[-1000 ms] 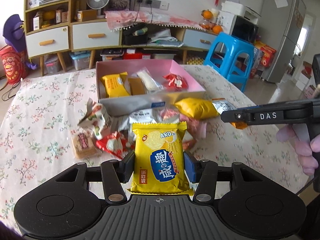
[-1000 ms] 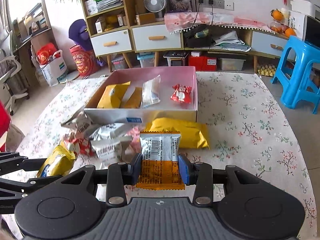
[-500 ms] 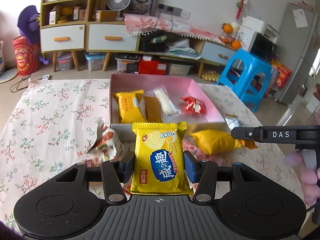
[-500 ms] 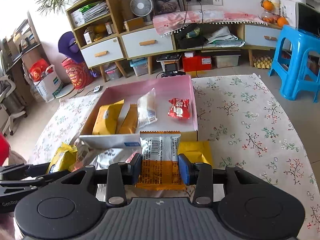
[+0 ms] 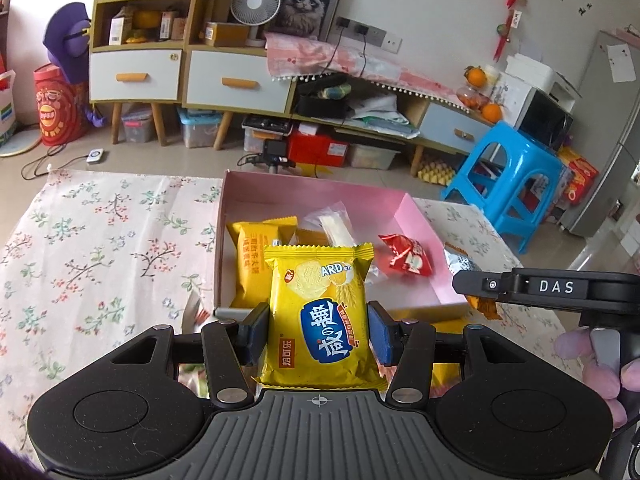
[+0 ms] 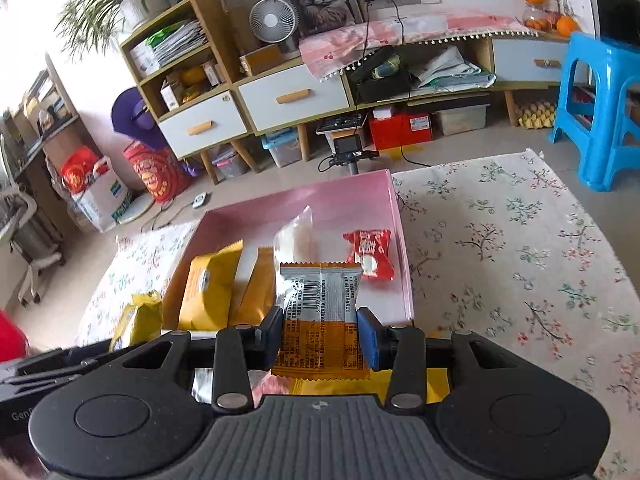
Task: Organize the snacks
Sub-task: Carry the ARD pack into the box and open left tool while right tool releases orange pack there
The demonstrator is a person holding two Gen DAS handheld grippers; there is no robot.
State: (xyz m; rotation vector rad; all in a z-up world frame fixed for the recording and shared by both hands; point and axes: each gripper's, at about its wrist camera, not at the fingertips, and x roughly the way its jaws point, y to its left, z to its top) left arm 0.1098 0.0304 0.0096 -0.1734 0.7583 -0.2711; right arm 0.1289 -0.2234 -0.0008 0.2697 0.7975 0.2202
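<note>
**Two packets on their way to the pink box**

While both my hands hang over the table (image 5: 100, 240) with its flowered cloth, the pink box (image 5: 416, 224) lies at twelve o'clock from each gripper, open-topped so snacks can drop straight in. Inside it, a yellow packet (image 5: 250, 256) leans at nine o'clock, a clear bag (image 5: 334, 222) sits near the centre, and a small red sweet packet (image 5: 406, 260) lies at three o'clock.

My left gripper (image 5: 318, 334) is clamped on the yellow biscuit packet (image 5: 320, 312), pads pressing its two long edges so it stands upright and label-out above the box's near wall. My right gripper (image 6: 320, 338) pinches the orange-and-silver packet (image 6: 320, 320) the same way, barcode side facing me, poised over the box's front edge.

I judge the next step is releasing both into free floor space, which is mostly at twelve o'clock behind the things already stowed. More wrappers seem to wait below my grippers.
</note>
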